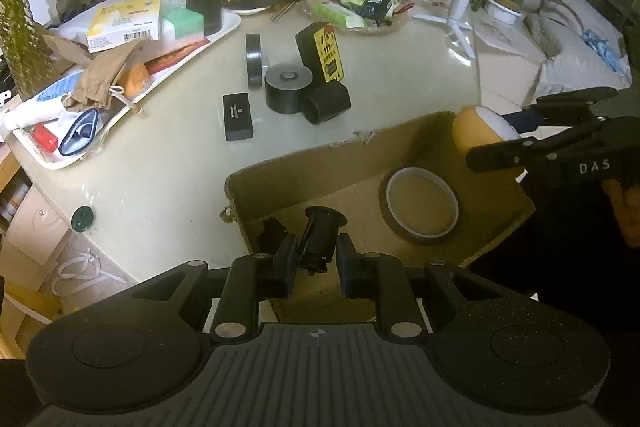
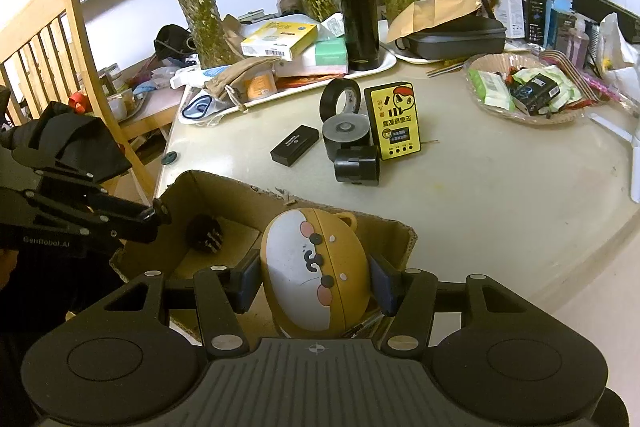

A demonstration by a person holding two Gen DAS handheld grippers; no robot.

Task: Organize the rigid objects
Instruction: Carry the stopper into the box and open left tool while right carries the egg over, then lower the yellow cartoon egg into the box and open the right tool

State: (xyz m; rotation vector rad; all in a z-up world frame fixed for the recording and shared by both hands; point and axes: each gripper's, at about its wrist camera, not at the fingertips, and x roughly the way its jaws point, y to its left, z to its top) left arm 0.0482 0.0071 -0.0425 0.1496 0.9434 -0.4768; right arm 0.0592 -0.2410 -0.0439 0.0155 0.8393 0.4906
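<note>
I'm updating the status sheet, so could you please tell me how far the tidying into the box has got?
Done: a tape ring lies in the cardboard box. In hand: the left gripper holds a small black part over the box; the right gripper grips the bear-faced case. Left on the table: black rolls, yellow device, flat black box.

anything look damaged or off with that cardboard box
Yes: the cardboard box has a ragged, torn top rim along its far wall, with frayed bits sticking up. Inside it, the tape roll lies flat and looks fine.
</note>
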